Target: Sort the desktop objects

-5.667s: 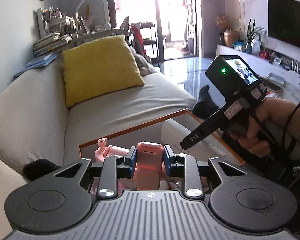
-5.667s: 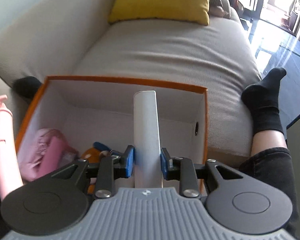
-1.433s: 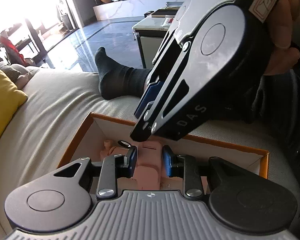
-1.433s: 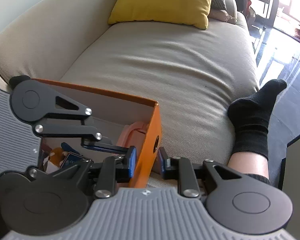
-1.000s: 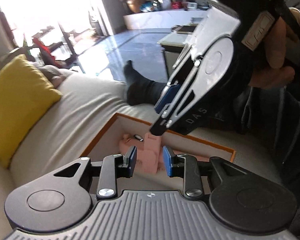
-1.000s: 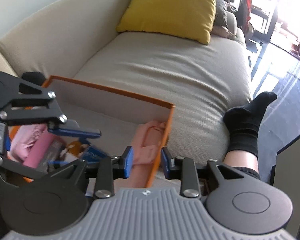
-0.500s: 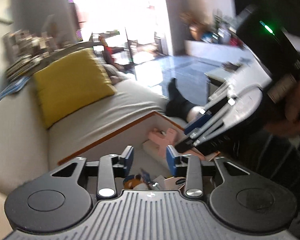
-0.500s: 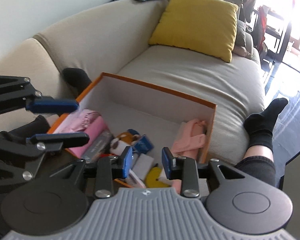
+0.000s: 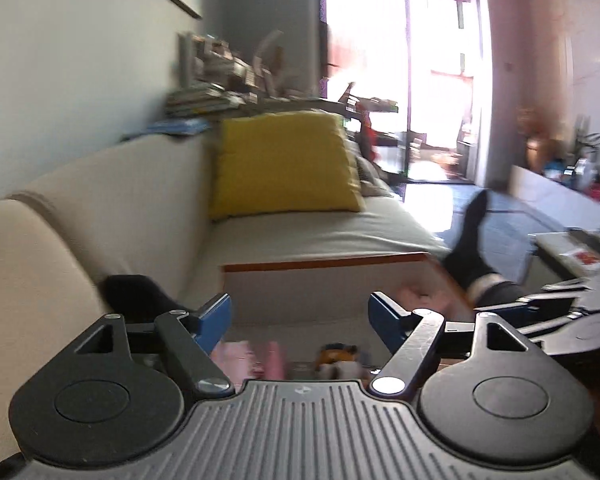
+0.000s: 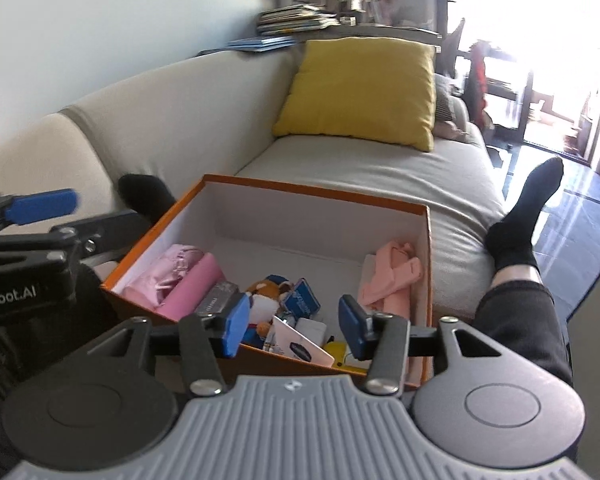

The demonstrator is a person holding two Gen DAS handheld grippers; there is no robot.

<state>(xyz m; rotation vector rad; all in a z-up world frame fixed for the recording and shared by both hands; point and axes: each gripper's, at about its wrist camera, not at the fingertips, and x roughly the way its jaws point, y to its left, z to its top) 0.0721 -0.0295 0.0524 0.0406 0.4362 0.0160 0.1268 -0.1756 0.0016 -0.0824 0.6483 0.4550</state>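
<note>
An orange box (image 10: 316, 186) with white inner walls rests on the person's lap on the sofa; its far rim shows in the left wrist view (image 9: 324, 266). Inside lie a pink toy (image 10: 390, 280) against the right wall, a pink pouch (image 10: 180, 266), a pink case (image 10: 192, 288), a small plush animal (image 10: 266, 292), a blue card (image 10: 304, 300) and a white card (image 10: 300, 346). My right gripper (image 10: 292, 326) is open and empty above the box's near edge. My left gripper (image 9: 300, 326) is open and empty over the box's left side; it also shows at the left of the right wrist view (image 10: 40, 216).
A yellow cushion (image 10: 360, 92) leans on the beige sofa back (image 10: 160, 116). The person's black-socked foot (image 10: 528, 216) sticks out to the right. Stacked books (image 10: 296, 20) sit behind the sofa. A low table (image 9: 572, 248) stands at right.
My left gripper let go of the pink toy, which now lies in the box, then opened wide and swung back. My right gripper released the box wall, opened and pulled back.
</note>
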